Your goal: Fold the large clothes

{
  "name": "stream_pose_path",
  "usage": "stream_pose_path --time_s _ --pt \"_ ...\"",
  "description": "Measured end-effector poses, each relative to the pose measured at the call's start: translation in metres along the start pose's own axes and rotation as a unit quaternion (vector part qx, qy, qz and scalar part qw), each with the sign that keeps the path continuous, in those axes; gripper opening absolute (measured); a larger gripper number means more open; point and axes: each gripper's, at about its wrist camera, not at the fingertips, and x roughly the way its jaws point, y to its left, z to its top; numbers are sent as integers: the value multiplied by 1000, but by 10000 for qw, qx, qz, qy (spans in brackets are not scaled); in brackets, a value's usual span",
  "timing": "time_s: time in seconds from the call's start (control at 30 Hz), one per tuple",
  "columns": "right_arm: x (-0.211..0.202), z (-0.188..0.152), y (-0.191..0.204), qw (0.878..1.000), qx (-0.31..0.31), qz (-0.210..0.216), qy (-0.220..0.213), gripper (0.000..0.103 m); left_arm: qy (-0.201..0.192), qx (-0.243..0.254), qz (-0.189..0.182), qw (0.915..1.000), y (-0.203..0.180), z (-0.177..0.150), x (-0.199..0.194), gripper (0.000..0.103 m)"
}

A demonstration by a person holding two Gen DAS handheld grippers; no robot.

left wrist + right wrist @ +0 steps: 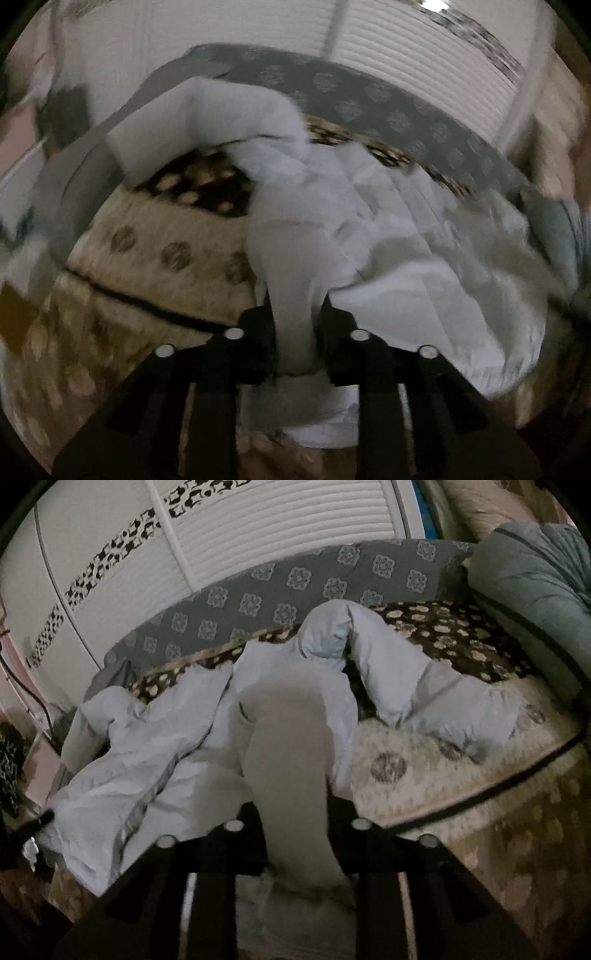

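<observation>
A pale blue puffy jacket (399, 236) lies crumpled on a patterned blanket on the bed. My left gripper (295, 314) is shut on a bunched fold of the jacket, which rises between the jaws; a sleeve (177, 122) stretches away to the far left. In the right wrist view the jacket (147, 746) spreads to the left with its zipper edge showing, and a sleeve (436, 686) bends off to the right. My right gripper (295, 812) is shut on a grey-looking fold of the jacket.
The blanket (424, 775) is cream with a dark flowered part (461, 635) at the back. A grey patterned bed edge (295, 579) and white slatted wardrobe doors (277, 524) stand behind. A grey-green pillow (535, 587) lies at the right.
</observation>
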Motion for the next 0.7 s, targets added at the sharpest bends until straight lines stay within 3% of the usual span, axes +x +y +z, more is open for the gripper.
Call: stream_pose_path --time_s 0.03,0.07,0.1,0.13,0.17,0.23,0.4,0.57,0.7 --pt "-10 -1 -1 9998 77 -53 -155 46 -93 -356 235 9990 13 5 -3 31" --pt "-21 0 -5 9990 166 -132 -386 50 -249 -605 465 9968 23 8 -9 31" --pt "-40 4 -14 9946 372 -390 -883 68 -668 -996 763 9898 38 15 -24 40" --pt "-57 8 -24 9875 613 -611 -1320 89 -969 -1211 895 9838 47 19 -35 60" --pt "-70 10 -33 9794 846 -790 -1654 95 -1394 -1433 1021 9745 55 27 -48 68" --pt "-86 22 -58 9633 1397 -980 -2073 97 -1774 -1566 1075 9656 58 39 -59 83" --pt "-43 56 -108 9634 1994 -1032 -1468 97 -1762 -1422 851 9703 43 88 -34 89" --pt "11 73 -160 9563 2246 -1583 -997 97 -1657 -1520 603 9725 35 122 9 99" --pt "59 68 -205 9495 2589 -1720 -438 97 -1445 -979 554 9831 19 138 71 100"
